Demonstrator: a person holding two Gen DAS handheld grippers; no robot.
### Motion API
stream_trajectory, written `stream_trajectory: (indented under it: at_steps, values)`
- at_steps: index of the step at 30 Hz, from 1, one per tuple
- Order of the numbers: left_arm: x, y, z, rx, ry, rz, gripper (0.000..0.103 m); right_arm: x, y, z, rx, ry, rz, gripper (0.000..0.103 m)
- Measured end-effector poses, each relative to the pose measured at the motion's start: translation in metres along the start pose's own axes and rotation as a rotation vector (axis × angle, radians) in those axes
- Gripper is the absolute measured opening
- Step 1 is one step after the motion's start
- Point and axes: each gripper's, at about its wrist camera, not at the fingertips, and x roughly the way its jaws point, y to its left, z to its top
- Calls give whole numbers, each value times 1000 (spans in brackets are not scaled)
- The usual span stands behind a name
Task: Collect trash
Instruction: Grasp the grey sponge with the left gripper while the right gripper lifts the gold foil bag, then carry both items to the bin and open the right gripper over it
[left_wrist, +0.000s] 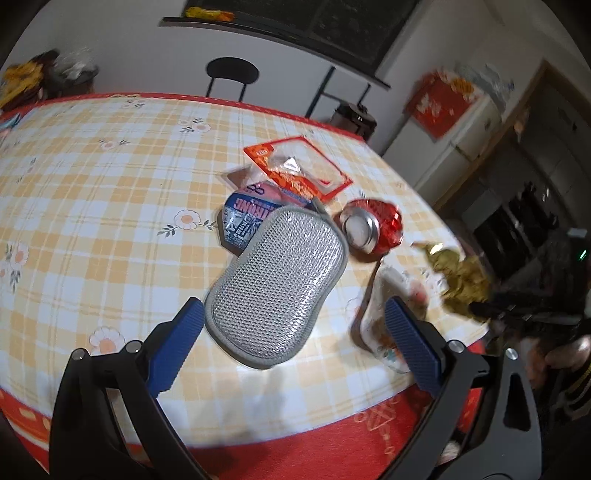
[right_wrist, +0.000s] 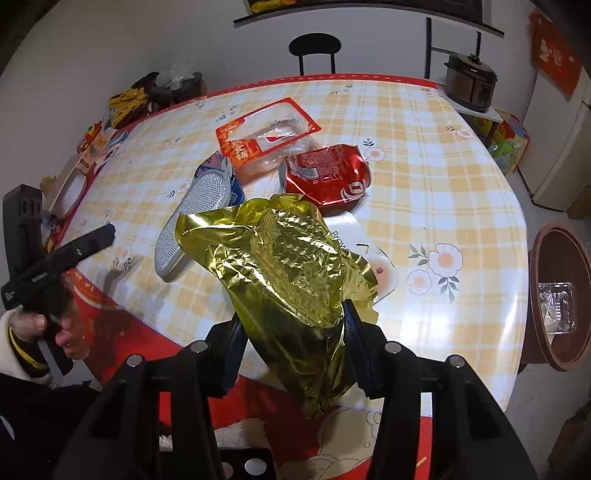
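My right gripper (right_wrist: 291, 328) is shut on a crumpled gold foil bag (right_wrist: 288, 258) and holds it above the table's near edge; the bag also shows blurred in the left wrist view (left_wrist: 461, 284). My left gripper (left_wrist: 295, 325) is open and empty, just above a silver mesh scouring pad (left_wrist: 277, 284). On the checked tablecloth (left_wrist: 92, 203) lie a crushed red can (left_wrist: 369, 229), an orange-rimmed clear wrapper (left_wrist: 299, 166), a blue and pink wrapper (left_wrist: 247, 218) partly under the pad, and a white printed packet (left_wrist: 384, 321) by the right finger.
A brown round bin (right_wrist: 557, 295) with a clear plastic tray inside stands on the floor right of the table. A black chair (right_wrist: 314, 48) stands behind the table. Clutter lies at the table's far left (right_wrist: 96, 147). A cooker (right_wrist: 471, 81) sits at the back right.
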Motion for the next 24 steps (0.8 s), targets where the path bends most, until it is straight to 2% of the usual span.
stream_trajectory:
  at_steps: [4,8,13,23,24]
  values:
    - [29,-11,0,137,50,78,96,-9,-7,0,40,-27,1,49]
    - [59,-32,-4,312,62,195,95,-14,-14,-1,61,-40,-11,49]
    - [88,-38,-2,376,93,291,83,-16,-25,-7,102,-47,-22,49]
    - [110,-38,-4,442,135,378,75,-20,-42,-10,140,-61,-31,49]
    - [109,-38,-4,442,133,382,67,-20,-42,-9,140,-63,-30,49]
